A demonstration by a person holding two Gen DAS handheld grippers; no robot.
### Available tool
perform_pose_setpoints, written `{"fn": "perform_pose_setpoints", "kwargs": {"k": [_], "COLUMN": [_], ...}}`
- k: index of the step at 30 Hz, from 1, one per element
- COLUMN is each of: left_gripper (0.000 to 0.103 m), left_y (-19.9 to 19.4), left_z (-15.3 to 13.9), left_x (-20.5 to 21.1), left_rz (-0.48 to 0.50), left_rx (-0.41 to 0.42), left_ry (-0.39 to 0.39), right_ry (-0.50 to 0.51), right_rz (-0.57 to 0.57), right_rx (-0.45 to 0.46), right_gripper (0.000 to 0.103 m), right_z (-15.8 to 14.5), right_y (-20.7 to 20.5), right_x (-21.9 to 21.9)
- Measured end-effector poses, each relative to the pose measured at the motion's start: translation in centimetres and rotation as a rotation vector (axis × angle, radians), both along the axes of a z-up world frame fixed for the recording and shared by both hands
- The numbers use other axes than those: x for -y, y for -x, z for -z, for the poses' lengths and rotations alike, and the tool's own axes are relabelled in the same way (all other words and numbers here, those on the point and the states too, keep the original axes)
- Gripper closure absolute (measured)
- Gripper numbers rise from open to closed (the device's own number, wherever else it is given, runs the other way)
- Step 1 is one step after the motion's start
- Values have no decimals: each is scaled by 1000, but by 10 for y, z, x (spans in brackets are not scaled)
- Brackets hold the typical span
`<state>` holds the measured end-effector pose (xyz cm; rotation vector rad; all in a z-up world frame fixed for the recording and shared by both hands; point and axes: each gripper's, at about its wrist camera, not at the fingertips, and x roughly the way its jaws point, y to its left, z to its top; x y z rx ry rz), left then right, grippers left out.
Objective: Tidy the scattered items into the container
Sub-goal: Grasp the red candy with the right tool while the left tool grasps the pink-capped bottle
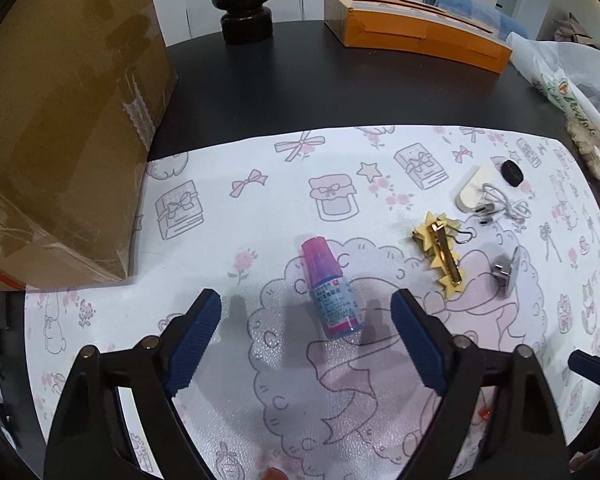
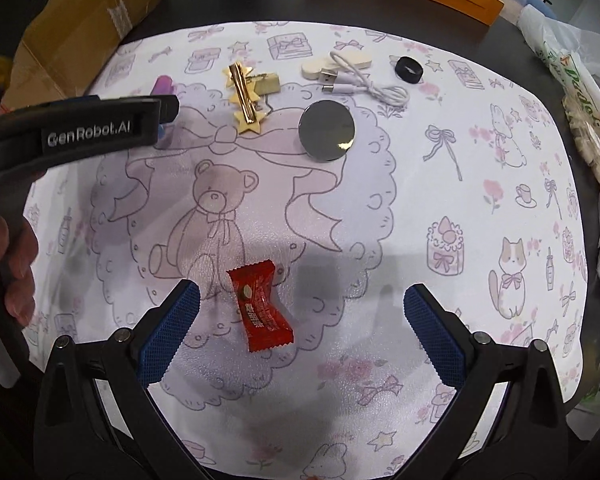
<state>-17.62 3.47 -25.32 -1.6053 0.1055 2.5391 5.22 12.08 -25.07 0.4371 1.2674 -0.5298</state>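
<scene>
Items I count on the mat (image 2: 420, 220): one bottle (image 1: 332, 292), one candy (image 2: 260, 312), one hairclip (image 2: 245, 98); both grippers (image 1: 306, 314) (image 2: 302, 306) spread wide, empty.

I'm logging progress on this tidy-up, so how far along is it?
Nothing looks put away yet. Both grippers are open and hold nothing: the left gripper is lined up on the small bottle, the right gripper on the red candy. Still on the mat: star hair clip, round mirror, white cable, black ring.
</scene>
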Motion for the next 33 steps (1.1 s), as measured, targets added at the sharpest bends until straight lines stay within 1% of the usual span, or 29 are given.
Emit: {"fn": "perform_pose_setpoints", "kwargs": {"k": [6, 7, 8, 9, 10, 12, 14, 15, 18, 21, 22, 23, 24, 25, 26, 27, 28, 29, 30, 31, 32, 33], "left_gripper": [18, 25, 38, 42, 44, 44, 44, 46, 57, 66, 72, 75, 76, 78, 81, 82, 84, 84, 84, 84, 84, 84], "left_y": [5, 6, 6, 6, 7, 7, 7, 7, 6, 6, 6, 5, 4, 3, 3, 2, 1, 0, 0, -1, 0, -1], "left_z": [4, 5, 5, 7, 8, 9, 11, 11, 11, 10, 9, 9, 9, 9, 9, 9, 9, 9, 9, 9, 9, 9], "left_x": [5, 5, 5, 5, 5, 5, 5, 5, 3, 1, 1, 0, 0, -1, -1, -2, -3, -3, -4, -5, -6, -7], "left_rz": [-10, -11, -11, -12, -13, -12, -14, -11, 3, 9, 9, 11, 13, 16, 18, 20, 22, 24, 26, 26, 27, 29], "left_rx": [5, 7, 9, 14, 18, 19, 25, 26, 22, 25, 27, 30, 33, 34, 36, 38, 41, 43, 45, 48, 51, 53], "left_ry": [-8, -5, -3, -1, 0, 4, 4, 6, 9, 9, 10, 10, 11, 14, 14, 14, 14, 15, 15, 16, 16, 12], "right_ry": [-4, -7, -14, -22, -31, -41, -45, -45, -27, -23, -22, -21, -19, -17, -14, -12, -10, -8, -6, -5, -6, -9], "right_rz": [-7, -6, -5, -4, -2, 2, 3, 0, -11, -24, -31, -37, -39, -40, -41, -41, -38, -36, -34, -31, -29, -27], "right_rx": [-8, -9, -7, -5, -4, -3, -5, -7, -4, -1, 0, 1, 3, 6, 9, 12, 13, 12, 12, 11, 13, 16], "right_gripper": [0, 0, 0, 0, 0, 0, 4, 4, 7, 13, 16, 18, 20, 25, 32, 36, 46, 55, 59, 69, 77, 77], "right_z": [5, 6, 7, 8, 10, 12, 15, 16, 14, 11, 10, 9, 8, 6, 5, 3, 2, 0, -1, -2, -2, -3], "right_y": [-4, -5, -5, -5, -5, -5, -5, -6, -6, -8, -8, -9, -10, -10, -10, -11, -11, -11, -10, -10, -10, -10], "right_x": [-2, -2, -2, -3, -3, -3, -3, -4, -8, -10, -11, -12, -12, -13, -13, -14, -13, -12, -11, -10, -9, -8]}}
